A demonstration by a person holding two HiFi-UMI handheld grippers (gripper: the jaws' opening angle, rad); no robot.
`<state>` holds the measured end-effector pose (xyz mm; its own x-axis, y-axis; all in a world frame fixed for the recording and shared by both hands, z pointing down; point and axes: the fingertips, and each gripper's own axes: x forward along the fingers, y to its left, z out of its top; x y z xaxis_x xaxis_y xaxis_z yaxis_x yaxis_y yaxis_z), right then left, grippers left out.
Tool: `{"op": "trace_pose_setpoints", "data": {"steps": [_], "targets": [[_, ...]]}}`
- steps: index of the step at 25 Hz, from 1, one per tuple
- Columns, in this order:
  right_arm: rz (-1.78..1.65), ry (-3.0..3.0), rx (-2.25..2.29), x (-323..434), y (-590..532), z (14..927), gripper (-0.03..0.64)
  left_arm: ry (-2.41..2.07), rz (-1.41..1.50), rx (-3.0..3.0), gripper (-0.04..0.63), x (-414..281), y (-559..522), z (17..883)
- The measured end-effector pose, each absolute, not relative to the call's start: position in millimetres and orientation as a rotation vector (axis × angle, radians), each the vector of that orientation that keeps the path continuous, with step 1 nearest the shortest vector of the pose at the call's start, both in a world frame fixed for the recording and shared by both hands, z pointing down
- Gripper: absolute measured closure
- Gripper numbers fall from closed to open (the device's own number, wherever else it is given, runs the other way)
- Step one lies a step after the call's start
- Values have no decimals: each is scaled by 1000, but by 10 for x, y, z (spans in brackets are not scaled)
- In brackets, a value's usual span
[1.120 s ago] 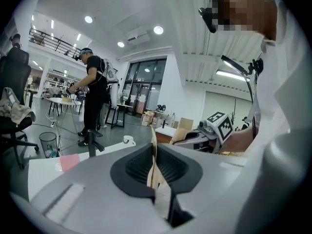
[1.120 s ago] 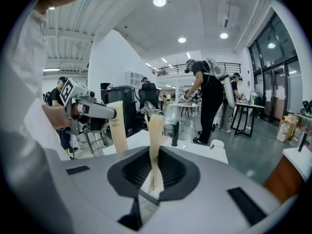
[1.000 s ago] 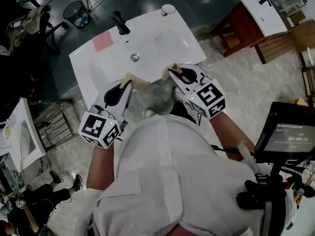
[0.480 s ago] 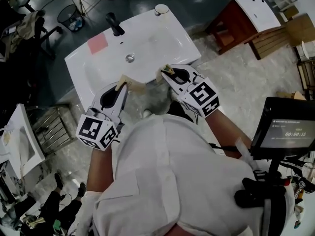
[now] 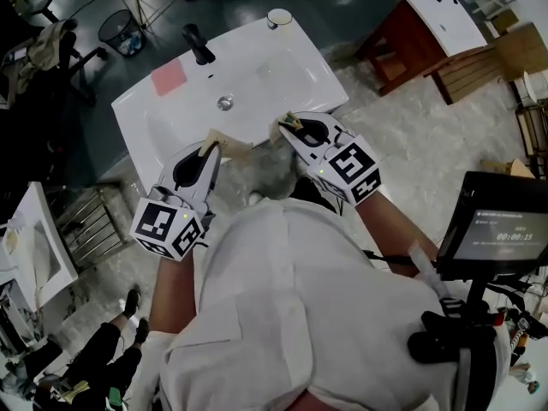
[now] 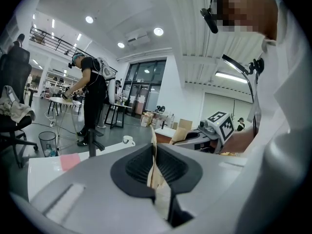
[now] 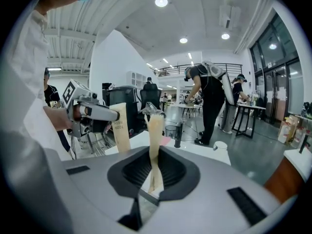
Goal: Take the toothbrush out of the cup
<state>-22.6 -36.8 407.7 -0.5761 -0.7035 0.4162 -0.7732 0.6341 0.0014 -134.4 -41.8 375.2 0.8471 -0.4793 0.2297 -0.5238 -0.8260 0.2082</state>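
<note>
A white cup [image 5: 278,17] stands on the far right corner of the white sink [image 5: 291,67]; I cannot make out a toothbrush in it. The left gripper [image 5: 210,145] hovers over the sink's near rim, shut on a flat beige paper package [image 5: 228,142] printed with "TOOTH". In the right gripper view this package [image 7: 120,126] stands upright. To its right, the right gripper [image 5: 288,127] is shut on a twisted beige paper strip [image 7: 155,130]. The cup [image 6: 128,140] sits well beyond both grippers.
A black faucet [image 5: 198,43] rises at the sink's back edge, a pink pad [image 5: 169,77] lies to its left, and the drain [image 5: 224,103] is in the basin. A second sink cabinet [image 5: 428,24] stands at the right. People work at tables in the background.
Only the head view has shifted a little. Both grippers stay in place over the sink's near rim with the same beige pieces.
</note>
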Motion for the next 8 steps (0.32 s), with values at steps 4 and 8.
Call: {"op": "trace_pose_setpoints", "data": {"steps": [4,8], "targets": [[256,-2455,1205,-250,-329,4057,586,-760,212,2737,572,-1430,-410,3734],[251,-2428,1246,-299,-322,4011,586,-759,185,2719,572,-1584,-464,3693]]}}
